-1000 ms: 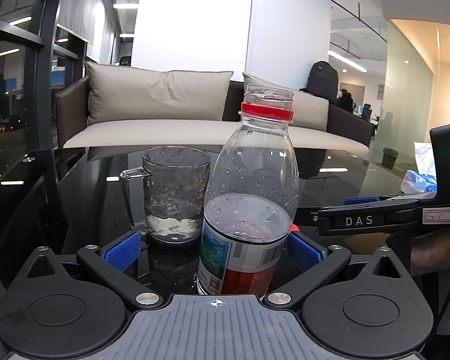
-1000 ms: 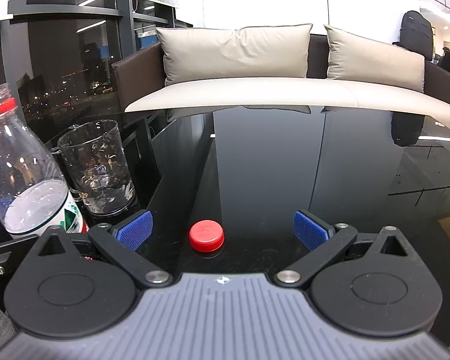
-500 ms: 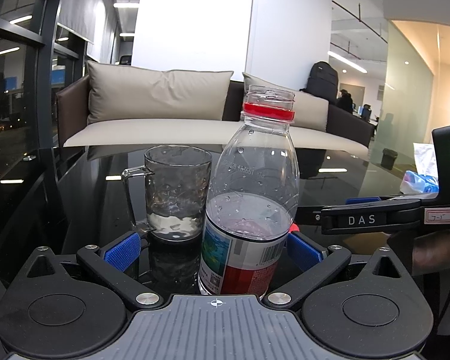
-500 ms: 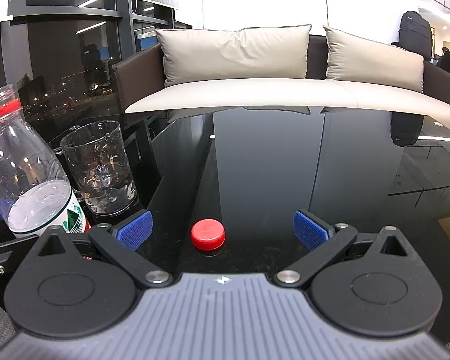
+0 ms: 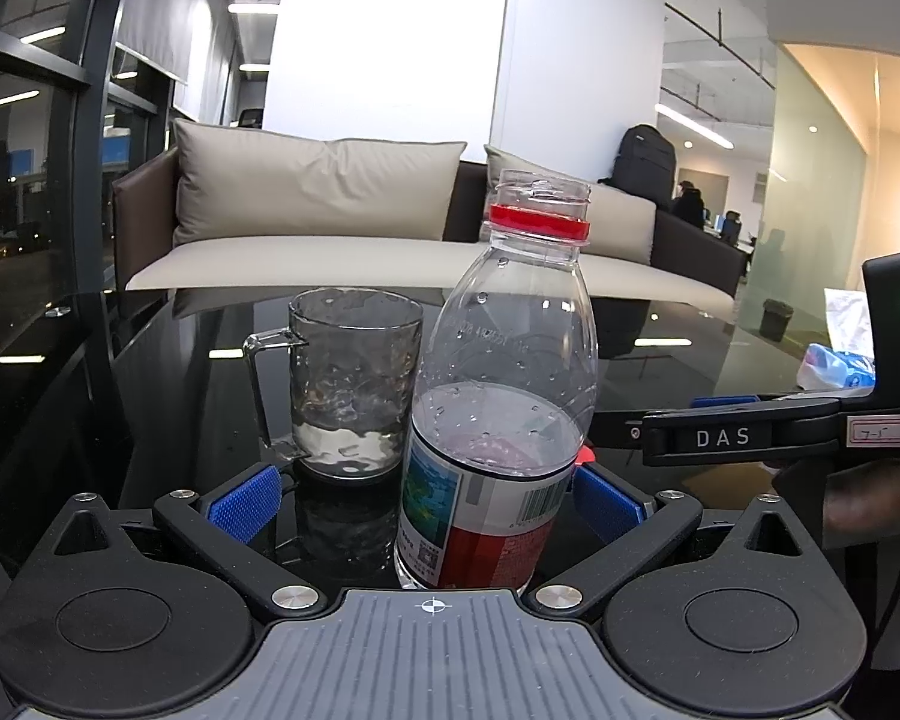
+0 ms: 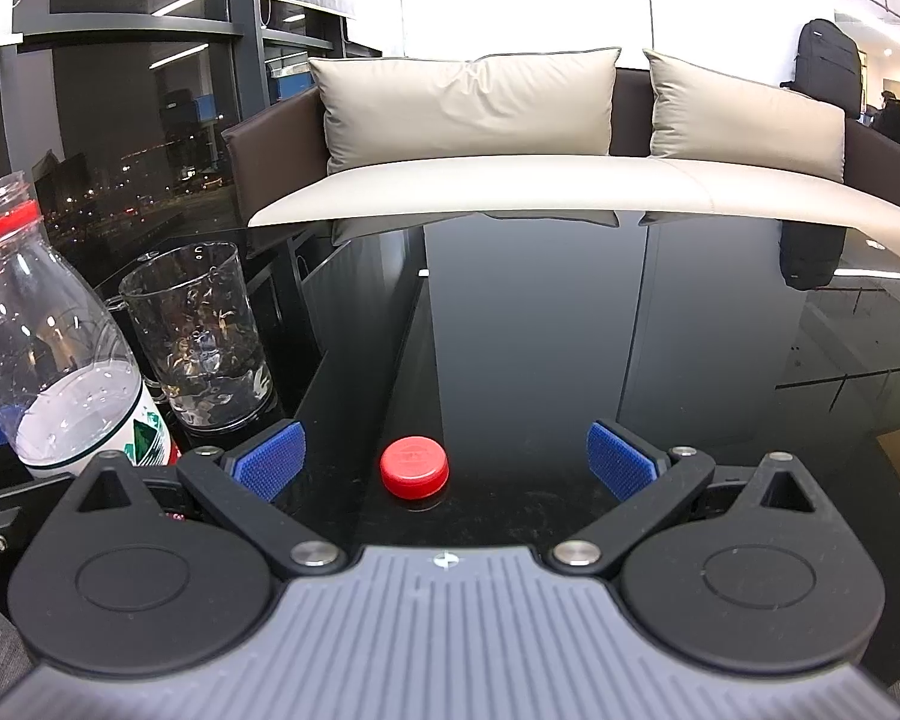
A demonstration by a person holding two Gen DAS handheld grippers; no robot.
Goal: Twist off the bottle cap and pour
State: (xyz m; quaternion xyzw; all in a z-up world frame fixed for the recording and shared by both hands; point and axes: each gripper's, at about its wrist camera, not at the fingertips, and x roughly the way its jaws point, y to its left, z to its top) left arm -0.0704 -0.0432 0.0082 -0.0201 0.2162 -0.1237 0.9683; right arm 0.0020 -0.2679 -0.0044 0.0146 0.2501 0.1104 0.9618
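Bottle stands uncapped between the spread left gripper pads, seemingly untouched; its cap lies on the table inside the released right gripper. Mug holds little water; pouring looks unfinished.

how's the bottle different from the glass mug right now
The bottle is taller than the glass mug and narrows to a neck with a red ring; the mug is a straight cylinder with a side handle. The bottle carries a printed label; the mug is bare. The bottle stands between the open left gripper fingers; the mug stands beyond them. Both are clear, upright, open-topped, and hold some water.
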